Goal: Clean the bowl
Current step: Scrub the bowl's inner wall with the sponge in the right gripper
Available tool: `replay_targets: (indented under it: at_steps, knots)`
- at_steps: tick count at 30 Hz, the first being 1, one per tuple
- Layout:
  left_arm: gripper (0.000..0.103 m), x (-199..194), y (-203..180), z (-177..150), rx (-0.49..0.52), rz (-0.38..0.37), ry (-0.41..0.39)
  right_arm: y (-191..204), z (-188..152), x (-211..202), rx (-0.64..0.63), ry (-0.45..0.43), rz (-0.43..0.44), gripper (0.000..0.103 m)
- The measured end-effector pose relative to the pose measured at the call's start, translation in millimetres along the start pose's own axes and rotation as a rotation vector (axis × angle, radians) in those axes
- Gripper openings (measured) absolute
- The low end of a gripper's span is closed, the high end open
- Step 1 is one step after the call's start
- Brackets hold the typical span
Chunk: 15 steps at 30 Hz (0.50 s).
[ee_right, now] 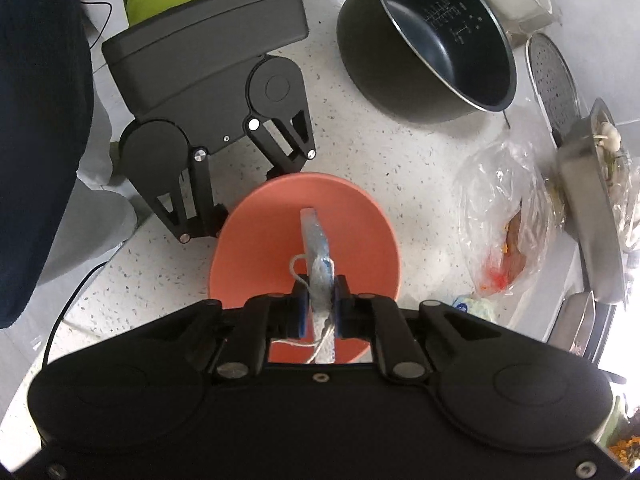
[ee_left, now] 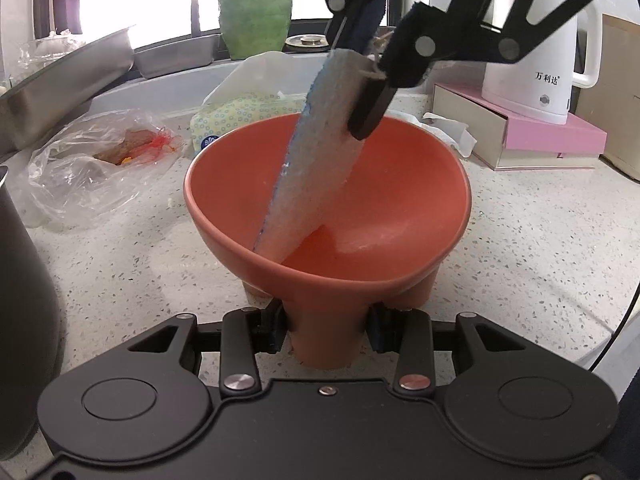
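Right now the right gripper (ee_right: pixel 319 306) is clamped on the top edge of a thin scrubbing pad (ee_left: pixel 316 152), which hangs stiffly down into the orange bowl (ee_left: pixel 400 184), its lower end at the near inner wall. The pad looks light and slightly flexible, likely to bend if pushed hard. Below, the left gripper (ee_left: pixel 327 330) pinches one of the bowl's stubby feet, steadying it on the speckled counter (ee_left: pixel 540 240). Rigid, smooth and probably slick when wet, the bowl is best held by that foot or the rim.
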<state>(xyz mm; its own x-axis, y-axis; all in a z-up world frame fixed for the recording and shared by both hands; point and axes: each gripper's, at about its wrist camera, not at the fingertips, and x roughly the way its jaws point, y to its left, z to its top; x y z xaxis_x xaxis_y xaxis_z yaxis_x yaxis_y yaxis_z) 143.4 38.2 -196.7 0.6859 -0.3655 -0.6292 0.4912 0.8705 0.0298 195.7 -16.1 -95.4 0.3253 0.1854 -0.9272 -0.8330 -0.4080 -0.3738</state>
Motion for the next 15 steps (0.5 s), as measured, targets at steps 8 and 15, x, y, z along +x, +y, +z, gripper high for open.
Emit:
replay_targets:
  at_steps: [8, 15]
  knots:
    - [0.038, -0.6, -1.2, 1.8, -0.003, 0.006, 0.010, 14.4, 6.1, -2.1, -0.082, 0.008, 0.025, 0.012]
    - [0.038, -1.0, -2.5, 1.7, -0.008, 0.016, 0.012, 9.2, 11.5, -8.2, -0.083, -0.050, 0.002, 0.011]
